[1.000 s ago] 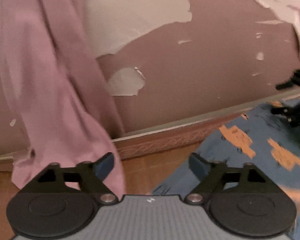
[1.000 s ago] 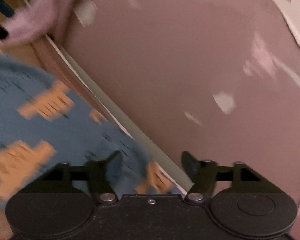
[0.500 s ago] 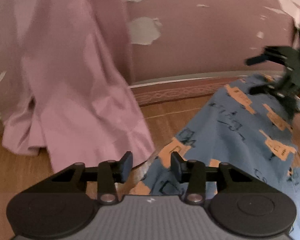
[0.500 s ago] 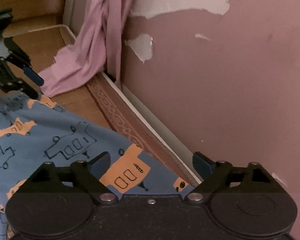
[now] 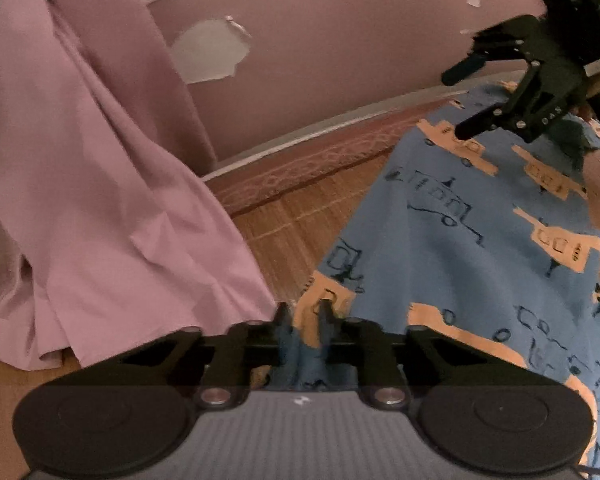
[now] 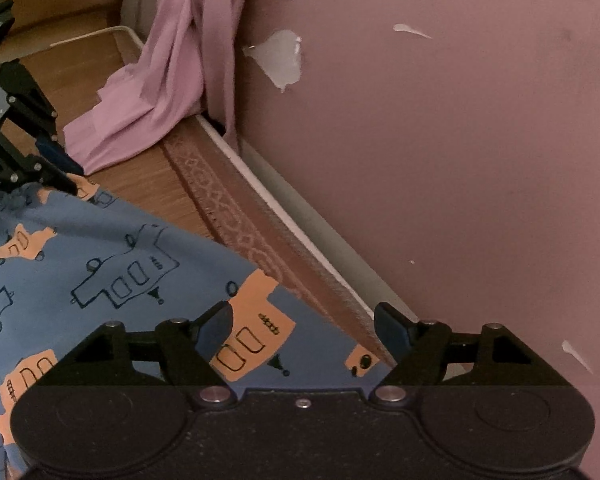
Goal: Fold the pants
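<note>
The pants (image 5: 460, 248) are blue with orange and outlined truck prints, spread on a wooden floor. My left gripper (image 5: 302, 320) is shut on a corner of the blue fabric, which bunches between its fingers. In the right wrist view the same pants (image 6: 112, 264) lie under my right gripper (image 6: 304, 328), which is open, its fingers wide apart over the cloth edge by the baseboard. The right gripper (image 5: 472, 96) also shows at the far end of the pants in the left wrist view, and the left gripper (image 6: 60, 168) shows at the left in the right wrist view.
A pink curtain (image 5: 100, 184) hangs to the floor left of the pants. A mauve wall (image 6: 440, 140) with peeling paint and a patterned baseboard (image 6: 260, 248) run close behind. Bare wood floor (image 5: 296, 220) lies between curtain and pants.
My left gripper came down onto the pants corner and went from open to shut on the fabric. The right gripper steadied over the far edge and stayed open.
</note>
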A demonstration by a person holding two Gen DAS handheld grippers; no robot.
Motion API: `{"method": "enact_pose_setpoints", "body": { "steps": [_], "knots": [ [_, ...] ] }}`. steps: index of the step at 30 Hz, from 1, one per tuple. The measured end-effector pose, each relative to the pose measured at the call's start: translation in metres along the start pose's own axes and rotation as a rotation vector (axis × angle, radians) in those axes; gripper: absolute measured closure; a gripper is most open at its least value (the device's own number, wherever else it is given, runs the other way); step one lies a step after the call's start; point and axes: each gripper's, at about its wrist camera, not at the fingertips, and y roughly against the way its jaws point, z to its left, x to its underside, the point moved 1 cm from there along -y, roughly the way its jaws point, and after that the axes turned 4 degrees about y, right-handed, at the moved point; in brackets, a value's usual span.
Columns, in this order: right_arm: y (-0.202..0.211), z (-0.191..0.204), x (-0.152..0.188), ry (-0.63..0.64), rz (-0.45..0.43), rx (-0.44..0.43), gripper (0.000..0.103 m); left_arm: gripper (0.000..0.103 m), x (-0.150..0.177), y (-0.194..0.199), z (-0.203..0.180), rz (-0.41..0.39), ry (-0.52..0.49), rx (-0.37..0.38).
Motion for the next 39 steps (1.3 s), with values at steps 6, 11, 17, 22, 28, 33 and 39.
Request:
{"method": "enact_pose_setpoints", "body": {
  "steps": [6,11,17,22,28,33,39],
  "knots": [
    [-0.007,-0.003,0.003,0.002,0.026,-0.029,0.024,0.103,-0.001,0.002,-0.005,0.001,0.002,-0.065],
    [-0.017,-0.011,0.001,-0.032,0.028,-0.017,0.024,0.103,0.001,0.012,-0.019,-0.075,-0.005,-0.235],
    [-0.020,-0.009,-0.003,0.025,0.028,-0.022,0.025,0.103,0.013,0.039,-0.061,-0.268,-0.181,-0.438],
    [-0.018,-0.010,-0.002,0.036,0.023,-0.082,0.043,0.103,0.032,0.056,-0.087,-0.386,-0.293,-0.496],
    [-0.015,-0.002,-0.004,0.084,0.020,-0.086,0.052,0.103,0.046,0.072,-0.119,-0.497,-0.410,-0.517],
    [-0.013,0.011,-0.006,0.190,0.012,-0.049,0.054,0.103,0.058,0.075,-0.148,-0.538,-0.534,-0.502],
    [-0.015,0.026,-0.011,0.268,0.031,-0.066,0.100,0.103,0.058,0.074,-0.159,-0.527,-0.553,-0.495]
  ]
}}
